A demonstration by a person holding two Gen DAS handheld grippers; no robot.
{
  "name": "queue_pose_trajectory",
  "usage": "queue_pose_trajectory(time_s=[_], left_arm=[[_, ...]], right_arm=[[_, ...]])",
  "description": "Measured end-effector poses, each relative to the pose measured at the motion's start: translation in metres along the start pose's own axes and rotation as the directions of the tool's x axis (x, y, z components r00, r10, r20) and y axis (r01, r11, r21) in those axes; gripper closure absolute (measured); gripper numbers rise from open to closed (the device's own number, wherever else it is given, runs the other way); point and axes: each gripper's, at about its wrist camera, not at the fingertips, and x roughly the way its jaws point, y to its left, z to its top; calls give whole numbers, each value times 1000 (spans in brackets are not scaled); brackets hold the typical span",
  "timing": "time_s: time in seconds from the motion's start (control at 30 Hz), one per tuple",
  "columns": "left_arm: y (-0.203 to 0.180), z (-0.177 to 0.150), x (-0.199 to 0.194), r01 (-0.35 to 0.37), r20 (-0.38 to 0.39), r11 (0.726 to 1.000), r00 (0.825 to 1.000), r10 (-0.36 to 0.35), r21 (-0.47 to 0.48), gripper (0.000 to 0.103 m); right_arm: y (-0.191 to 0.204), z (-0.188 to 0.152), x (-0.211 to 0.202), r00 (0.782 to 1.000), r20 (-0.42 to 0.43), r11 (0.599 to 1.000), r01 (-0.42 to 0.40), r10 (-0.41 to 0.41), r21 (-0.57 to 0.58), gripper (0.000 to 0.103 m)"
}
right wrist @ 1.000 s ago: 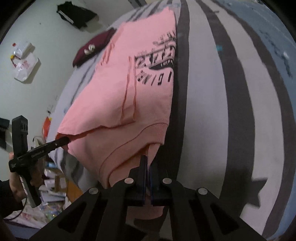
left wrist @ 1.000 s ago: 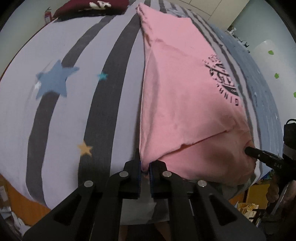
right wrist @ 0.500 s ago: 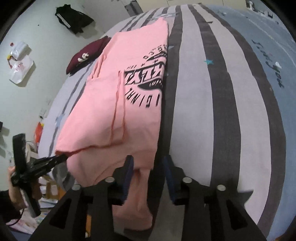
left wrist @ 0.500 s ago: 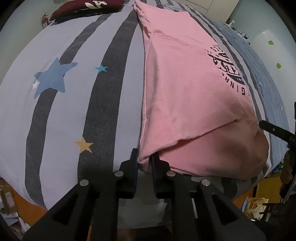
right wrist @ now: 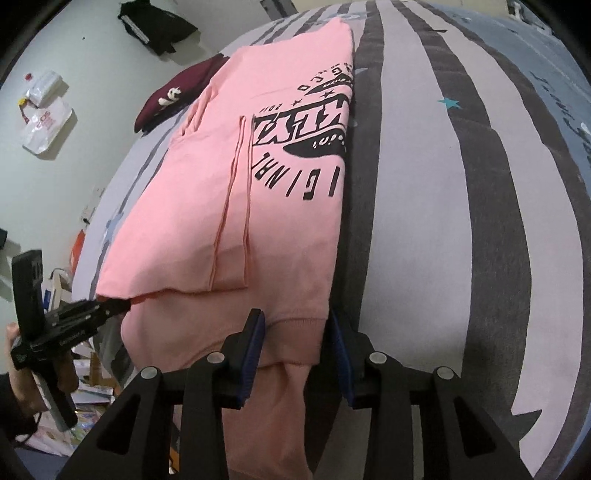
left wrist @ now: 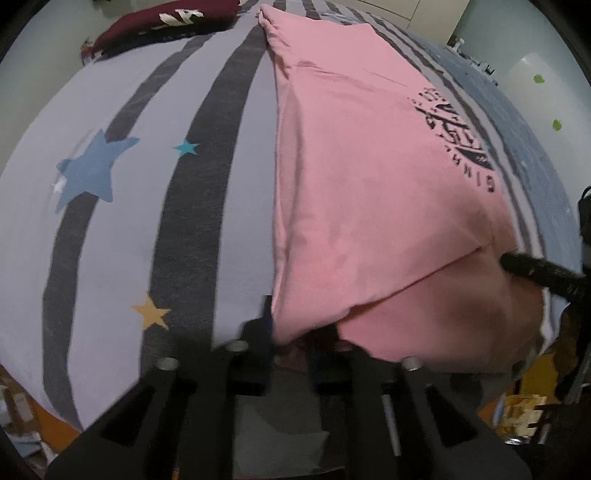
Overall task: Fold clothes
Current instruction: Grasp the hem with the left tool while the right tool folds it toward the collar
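A pink sweatshirt [left wrist: 369, 206] with black lettering lies folded lengthwise on a striped bed [left wrist: 207, 184], its hem hanging over the near edge. My left gripper [left wrist: 291, 332] is open, its jaws astride the near left corner of the sweatshirt. My right gripper [right wrist: 295, 332] is open, its jaws either side of the ribbed hem at the near right corner of the sweatshirt [right wrist: 258, 206]. Each gripper shows in the other's view: the right one [left wrist: 532, 269] at the far corner, the left one [right wrist: 92, 310] at the left corner.
A dark red garment [left wrist: 166, 18] lies at the head of the bed; it also shows in the right wrist view [right wrist: 173, 96]. A black garment [right wrist: 155, 26] and white bags [right wrist: 40, 118] lie on the floor. Clutter [right wrist: 88, 398] sits below the bed's near edge.
Both grippers were shut on the sweatshirt's near corners one second ago. Both have opened and let go; the sweatshirt now rests on the bed.
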Motion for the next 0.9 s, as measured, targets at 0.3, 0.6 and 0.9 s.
queue_pose_trajectory(time_s=[0.3, 0.6, 0.9], left_arm=[[-15, 31, -59, -4, 75, 1000, 997, 5, -21, 97], [-5, 141, -115, 43, 200, 997, 979, -28, -72, 97], [18, 305, -72, 104, 266, 990, 961, -75, -98, 97]], right_arm=[[23, 13, -29, 1000, 7, 998, 9, -8, -66, 98], [28, 102, -90, 991, 97, 995, -95, 98, -35, 98], [2, 264, -70, 978, 180, 994, -112, 109, 8, 98]])
